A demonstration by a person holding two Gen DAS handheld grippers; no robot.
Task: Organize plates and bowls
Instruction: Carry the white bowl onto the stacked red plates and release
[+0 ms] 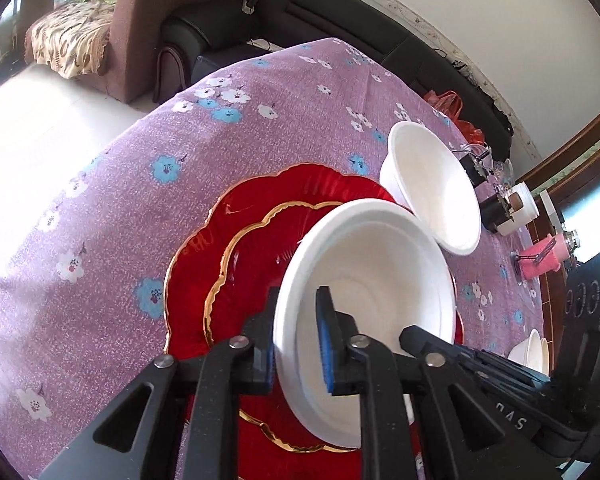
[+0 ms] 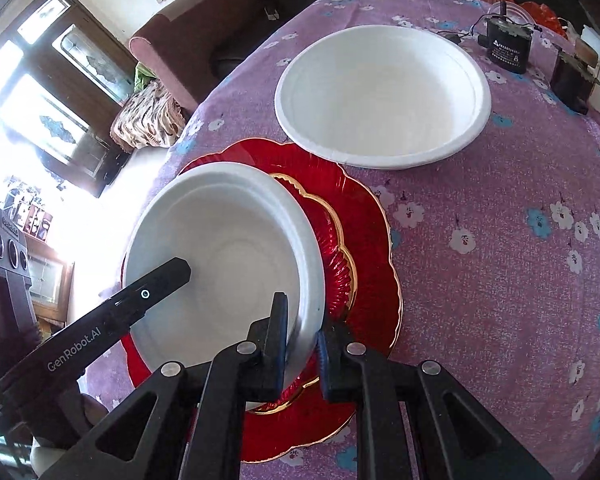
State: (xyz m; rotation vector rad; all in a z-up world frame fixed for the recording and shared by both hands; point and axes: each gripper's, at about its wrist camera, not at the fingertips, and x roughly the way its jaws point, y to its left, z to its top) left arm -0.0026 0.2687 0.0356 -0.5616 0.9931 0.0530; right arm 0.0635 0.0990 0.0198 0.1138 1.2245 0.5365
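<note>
Both claws grip the same white bowl (image 1: 364, 312) by its rim from opposite sides: the left claw (image 1: 296, 344) has one finger outside and one blue-padded finger inside the wall, and the right claw (image 2: 302, 344) pinches the rim the same way, jaws narrow on the thin edge. The bowl sits tilted over two stacked red plates (image 2: 360, 248), the smaller one nested on the larger, at the edge of the desk (image 1: 112, 208). A second white bowl (image 2: 384, 96) lies just beyond the plates, apart from them in the right wrist view. The main risk, as I judge it, is the two grips fighting each other: if the claws pull or twist at different rates, the soft rim could buckle or tear, or the bowl could spring out of one grip and tip. Lowered at this tilt, its low edge may catch the plate's ribbed, scalloped face and slide on the glossy surface. The plates lie near the desk edge, so a sideways shove could push them toward it. The bowls look like moulded paper or foam, matte, light, with a rolled lip and a shallow stepped wall. The plates look like hard glossy plastic or glass, fluted, flower-shaped, with gold trim. The cloth is purple fabric printed with white and blue flowers.
</note>
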